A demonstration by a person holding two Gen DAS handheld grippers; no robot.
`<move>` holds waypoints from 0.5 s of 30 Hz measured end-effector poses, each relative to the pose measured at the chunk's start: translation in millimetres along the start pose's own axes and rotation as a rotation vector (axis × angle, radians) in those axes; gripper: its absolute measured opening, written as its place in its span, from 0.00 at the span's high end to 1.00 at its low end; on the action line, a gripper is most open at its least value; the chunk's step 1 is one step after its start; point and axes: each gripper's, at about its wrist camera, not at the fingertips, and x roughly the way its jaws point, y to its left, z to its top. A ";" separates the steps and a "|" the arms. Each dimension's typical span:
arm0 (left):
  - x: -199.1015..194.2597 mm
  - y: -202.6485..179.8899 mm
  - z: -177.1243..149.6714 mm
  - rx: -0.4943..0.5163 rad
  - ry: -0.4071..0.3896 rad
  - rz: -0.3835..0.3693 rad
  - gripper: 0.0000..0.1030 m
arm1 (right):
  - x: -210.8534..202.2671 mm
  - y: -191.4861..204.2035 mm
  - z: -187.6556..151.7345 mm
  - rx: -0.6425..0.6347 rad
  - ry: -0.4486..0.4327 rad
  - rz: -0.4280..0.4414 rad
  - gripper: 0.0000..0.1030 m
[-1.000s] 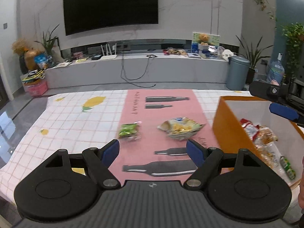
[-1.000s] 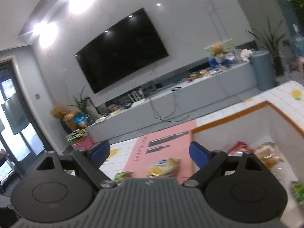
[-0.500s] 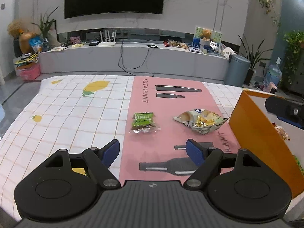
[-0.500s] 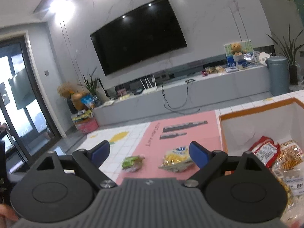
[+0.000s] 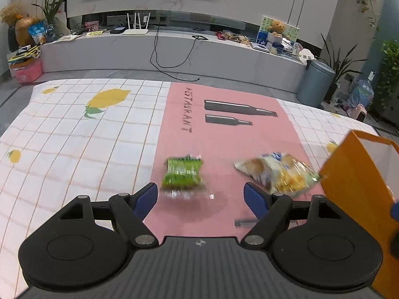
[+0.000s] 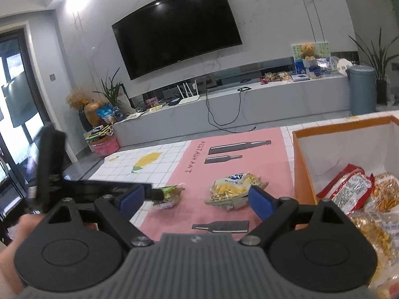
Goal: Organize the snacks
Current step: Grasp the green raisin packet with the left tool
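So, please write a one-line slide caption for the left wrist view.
Open left gripper approaches green snack packet on pink mat, yellow snack bag beside orange box.

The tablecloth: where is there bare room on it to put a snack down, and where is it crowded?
Bare: the white checked part of the tablecloth left of the pink runner, and the runner's far end around the printed bottles. Crowded: the near runner, with the green snack packet and yellow chip bag, and the orange box, which holds several packets.

Left wrist view low and close over the pink mat (image 5: 224, 149), facing the TV wall, right wrist view higher, angled left, both sharing mat and green packet (image 5: 183, 173).
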 end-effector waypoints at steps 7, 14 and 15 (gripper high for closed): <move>39.7 6.2 13.9 -0.023 0.039 0.040 0.12 | -1.9 -1.5 4.1 -0.010 -0.015 -0.025 0.14; 67.2 15.8 10.2 -0.046 0.107 0.070 0.31 | 6.0 -0.7 1.8 -0.002 0.007 -0.030 0.14; 67.0 16.8 9.2 -0.052 0.102 0.054 0.36 | 8.4 1.6 1.9 -0.015 0.013 -0.029 0.14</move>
